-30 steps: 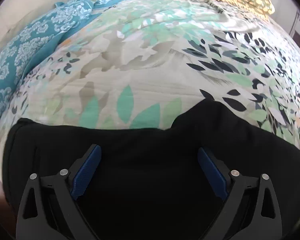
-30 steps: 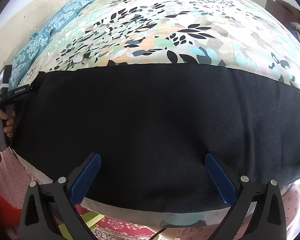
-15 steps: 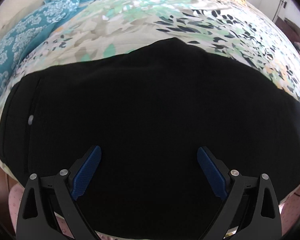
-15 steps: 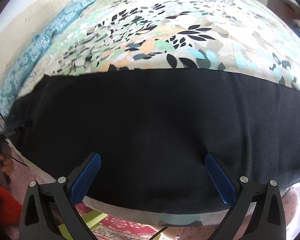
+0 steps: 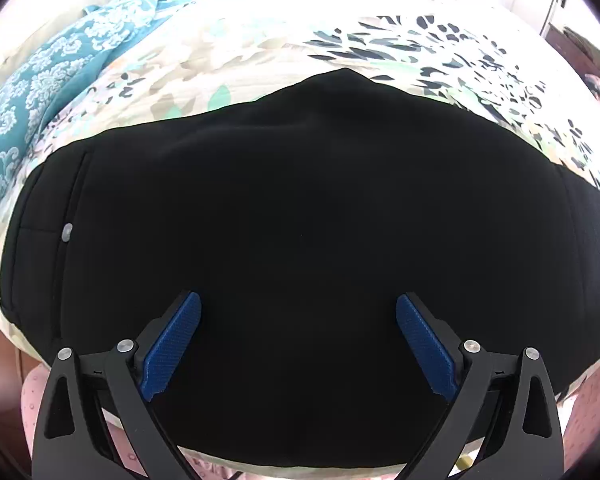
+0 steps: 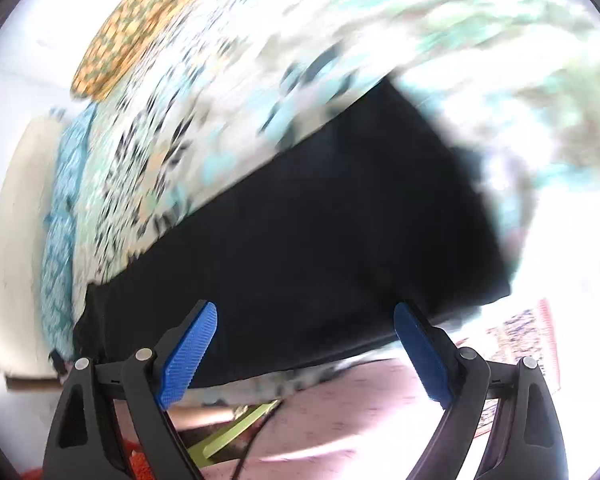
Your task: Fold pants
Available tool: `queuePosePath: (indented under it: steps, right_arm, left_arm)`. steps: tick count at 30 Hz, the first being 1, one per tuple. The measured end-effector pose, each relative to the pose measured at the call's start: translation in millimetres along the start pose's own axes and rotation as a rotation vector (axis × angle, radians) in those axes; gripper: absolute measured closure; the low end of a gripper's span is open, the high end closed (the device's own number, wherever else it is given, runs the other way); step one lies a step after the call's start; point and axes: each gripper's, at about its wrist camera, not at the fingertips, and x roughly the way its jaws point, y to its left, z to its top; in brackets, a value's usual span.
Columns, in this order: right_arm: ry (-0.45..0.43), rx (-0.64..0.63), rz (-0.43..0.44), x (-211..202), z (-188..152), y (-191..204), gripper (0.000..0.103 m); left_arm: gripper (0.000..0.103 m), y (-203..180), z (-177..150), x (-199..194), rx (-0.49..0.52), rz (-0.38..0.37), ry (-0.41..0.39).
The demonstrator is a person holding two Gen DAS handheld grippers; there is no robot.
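The black pants lie flat, apparently folded lengthwise, across the frame's middle on the floral bedspread; crosswise folds remain, and the left gripper and right gripper gape, released, the right's jaws having just narrowed slightly on nothing.

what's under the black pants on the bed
The black pants lie flat on a leaf-print bedspread, which shows around their far edge. Whatever lies directly beneath the fabric is covered.

Open bedspread beyond the pants; pillows line its far edge
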Motion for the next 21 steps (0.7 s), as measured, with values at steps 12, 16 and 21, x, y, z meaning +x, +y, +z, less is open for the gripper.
queuePosePath:
  steps: [12, 16, 21]
  right_arm:
    - [-0.079, 0.118, 0.185, 13.6, 49.5, -73.1, 0.022]
    - [-0.04, 0.06, 0.214, 26.1, 54.5, -74.6, 0.029]
    - [0.017, 0.008, 0.221, 35.8, 57.4, -71.7, 0.03]
  left_arm:
    - [0.004, -1.2, 0.1, 0.6, -0.011, 0.016, 0.007]
    - [0.004, -0.6, 0.1, 0.8, -0.012, 0.016, 0.01]
    - [0.002, -0.6, 1.4, 2.9, -0.017, 0.023, 0.008]
